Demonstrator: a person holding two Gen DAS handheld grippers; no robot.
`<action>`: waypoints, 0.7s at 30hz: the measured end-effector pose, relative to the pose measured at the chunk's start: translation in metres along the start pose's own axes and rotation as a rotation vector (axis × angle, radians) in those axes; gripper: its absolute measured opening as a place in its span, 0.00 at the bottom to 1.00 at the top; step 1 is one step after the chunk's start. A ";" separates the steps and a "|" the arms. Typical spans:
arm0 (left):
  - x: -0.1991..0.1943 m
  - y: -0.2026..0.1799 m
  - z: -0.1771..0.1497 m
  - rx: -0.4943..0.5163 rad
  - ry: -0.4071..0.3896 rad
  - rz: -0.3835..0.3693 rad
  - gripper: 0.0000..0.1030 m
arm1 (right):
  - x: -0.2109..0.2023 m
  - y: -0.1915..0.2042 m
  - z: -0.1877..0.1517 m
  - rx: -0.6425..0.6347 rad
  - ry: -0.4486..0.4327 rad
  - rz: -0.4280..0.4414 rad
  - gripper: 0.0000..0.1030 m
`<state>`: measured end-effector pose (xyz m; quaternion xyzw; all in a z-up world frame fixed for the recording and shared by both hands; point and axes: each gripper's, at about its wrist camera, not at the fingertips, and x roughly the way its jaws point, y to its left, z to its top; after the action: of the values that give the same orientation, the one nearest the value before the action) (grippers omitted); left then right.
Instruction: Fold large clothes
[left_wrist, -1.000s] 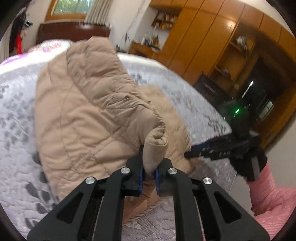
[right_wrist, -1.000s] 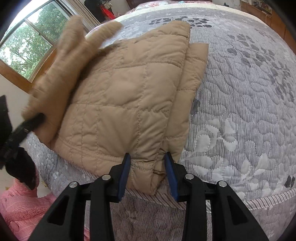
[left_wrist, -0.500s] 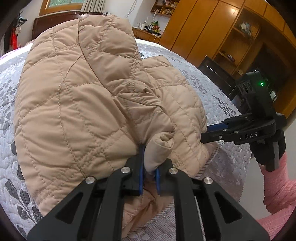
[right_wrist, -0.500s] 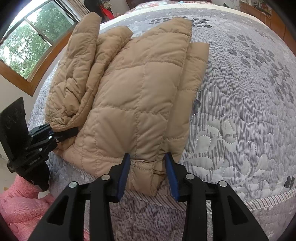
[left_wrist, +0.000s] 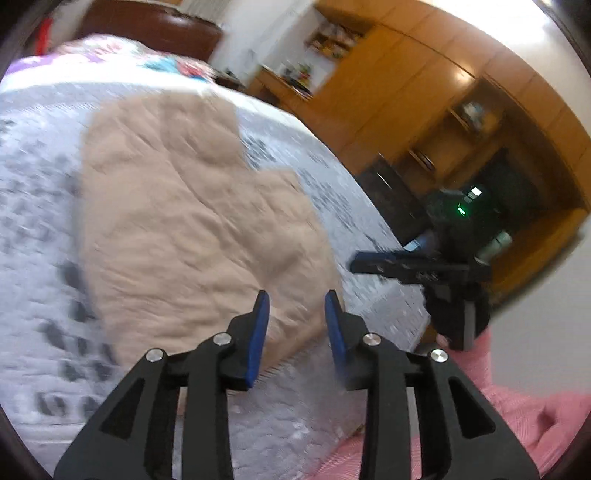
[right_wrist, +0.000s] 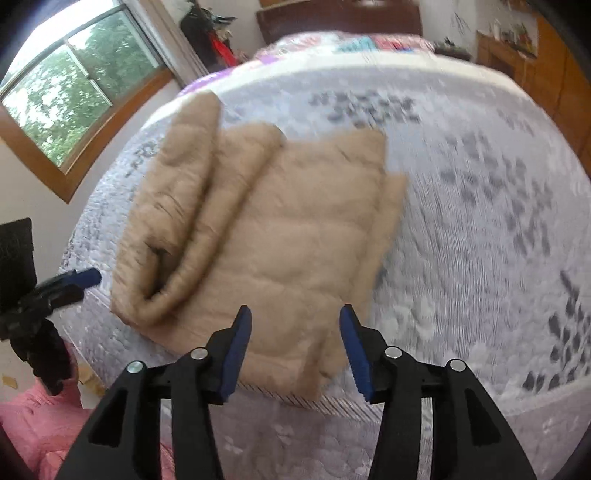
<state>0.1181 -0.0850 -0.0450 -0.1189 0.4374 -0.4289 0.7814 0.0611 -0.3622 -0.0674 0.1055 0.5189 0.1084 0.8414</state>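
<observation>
The tan quilted jacket (right_wrist: 280, 236) lies folded at the near edge of the bed (right_wrist: 480, 206), its puffy sleeve doubled along the left side. The grey quilted bedspread with dark leaf print spreads around it. The left gripper (left_wrist: 295, 317) and right gripper (right_wrist: 295, 332) have just been opening; both stand apart with nothing between the blue pads, clear of the fabric. Pink sleeves (left_wrist: 517, 406) show near; a wooden wardrobe (left_wrist: 424, 110) stands far right, a window (right_wrist: 74, 96) far left.

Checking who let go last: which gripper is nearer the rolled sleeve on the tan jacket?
Left. The left gripper sits just beside the rolled sleeve; the right gripper hovers open over the jacket's opposite near corner.
</observation>
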 end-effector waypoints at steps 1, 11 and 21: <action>-0.008 0.004 0.006 -0.013 -0.025 0.039 0.31 | -0.002 0.007 0.006 -0.013 -0.009 0.009 0.51; 0.002 0.064 0.039 -0.118 -0.021 0.456 0.32 | 0.034 0.061 0.067 -0.056 0.043 0.105 0.76; 0.009 0.088 0.044 -0.121 -0.002 0.535 0.38 | 0.090 0.069 0.076 -0.005 0.192 0.160 0.76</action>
<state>0.2049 -0.0479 -0.0735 -0.0459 0.4771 -0.1804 0.8589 0.1639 -0.2754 -0.0902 0.1334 0.5866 0.1862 0.7768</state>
